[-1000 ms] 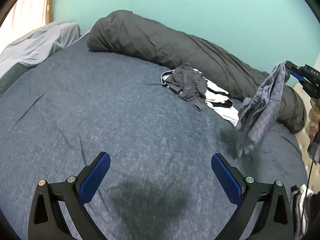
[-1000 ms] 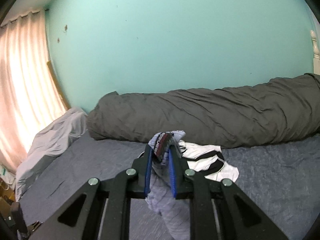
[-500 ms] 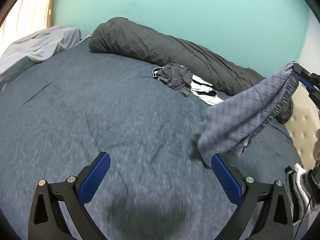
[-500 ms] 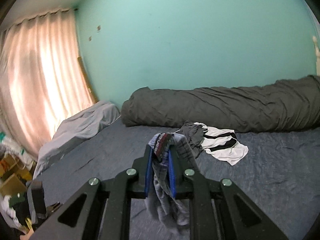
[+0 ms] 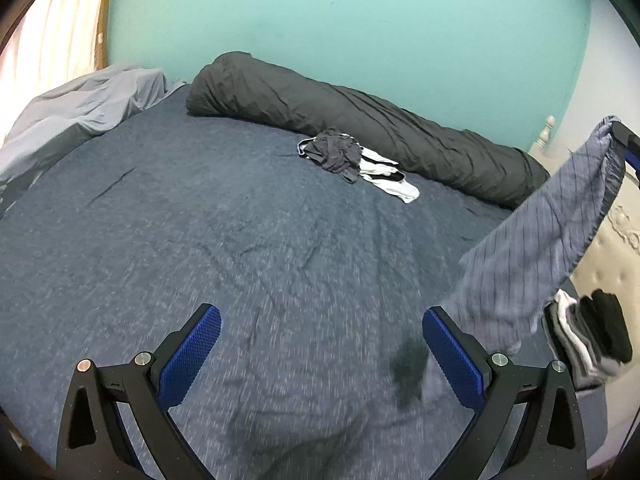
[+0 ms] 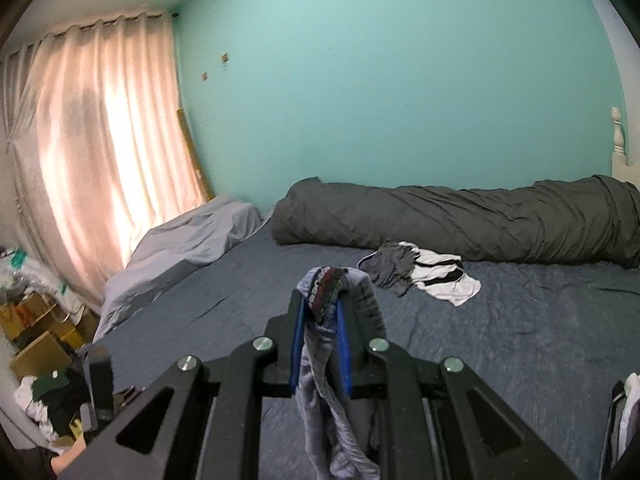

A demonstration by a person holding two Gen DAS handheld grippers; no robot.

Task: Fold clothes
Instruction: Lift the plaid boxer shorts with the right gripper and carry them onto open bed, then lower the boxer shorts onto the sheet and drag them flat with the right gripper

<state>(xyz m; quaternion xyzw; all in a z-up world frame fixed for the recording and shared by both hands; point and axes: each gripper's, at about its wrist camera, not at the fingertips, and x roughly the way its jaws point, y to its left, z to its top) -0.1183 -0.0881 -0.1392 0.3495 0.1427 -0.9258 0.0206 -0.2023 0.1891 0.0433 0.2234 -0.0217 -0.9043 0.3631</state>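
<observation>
Hanging from the right gripper [image 6: 320, 312], the grey checked boxers [image 5: 532, 240] are pinched by the waistband only, the blue fingers [image 6: 297, 344] pressed together on a small bunch of cloth while the rest trails down and to the left toward the blue bedsheet [image 5: 240, 220]. With so little fabric in the grip, a quick swing could work the band out and drop the garment in a heap, which would have to be picked up and sorted again.

Nearest in the left wrist view, the left gripper [image 5: 320, 356] is spread wide and empty above the sheet, and the garment's loose lower end hangs just beside its right finger [image 5: 450, 360]. If it closes on whatever cloth comes to hand, it will likely catch a leg or a doubled layer, not the matching waistband corner, and the boxers would then lay out twisted.

At the near right, a folded stack of dark and white clothes [image 5: 588, 336] sits at the bed's edge, close under the hanging cloth. A low sweep could drag across it and knock it over or off the bed.

Farther off, an unfolded pile of a dark grey garment and a white one [image 5: 352, 160] lies by the rolled grey duvet [image 5: 360, 120] against the far wall, well apart from both grippers and in no danger.
</observation>
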